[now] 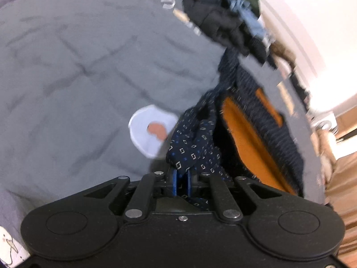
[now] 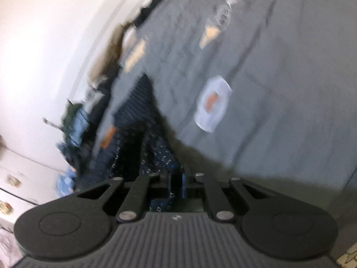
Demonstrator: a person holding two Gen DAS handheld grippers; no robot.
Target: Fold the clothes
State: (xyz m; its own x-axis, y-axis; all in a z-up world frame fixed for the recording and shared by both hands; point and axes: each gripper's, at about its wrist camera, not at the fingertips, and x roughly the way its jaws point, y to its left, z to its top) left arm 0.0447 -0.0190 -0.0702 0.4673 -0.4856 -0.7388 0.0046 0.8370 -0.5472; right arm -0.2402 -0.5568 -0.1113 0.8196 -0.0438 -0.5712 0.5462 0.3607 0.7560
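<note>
1. A person stands at a bed covered by a wrinkled grey sheet (image 1: 67,67), holding a two-finger tool in each hand. Both views are blurred.

2. Left side: the left gripper (image 1: 181,175) points down toward the bed. Its blue-padded fingers (image 1: 174,182) are clenched on an edge of a dark navy garment (image 1: 196,143) printed with small pale squares. A fold of that cloth bunches up just past the tips.

3. The garment trails away from that grip toward the far right of the bed. It shows an orange lining (image 1: 245,143) where it gapes open, so it is not yet flat.

4. Middle: a small white cloth item with an orange mark (image 1: 149,129) lies loose on the sheet, just beside the navy garment and apart from both tools.

5. Right side: the right gripper (image 2: 177,176) is likewise clamped on the same patterned navy cloth, which fills the gap between its fingers (image 2: 184,178).

6. Two pinches on one garment suggest the person is taking two points of it to spread or lift it for folding. The fold itself looks not yet made.

7. By the wall, a heap of dark and blue clothes (image 1: 223,15) waits, seemingly unfolded.
</note>
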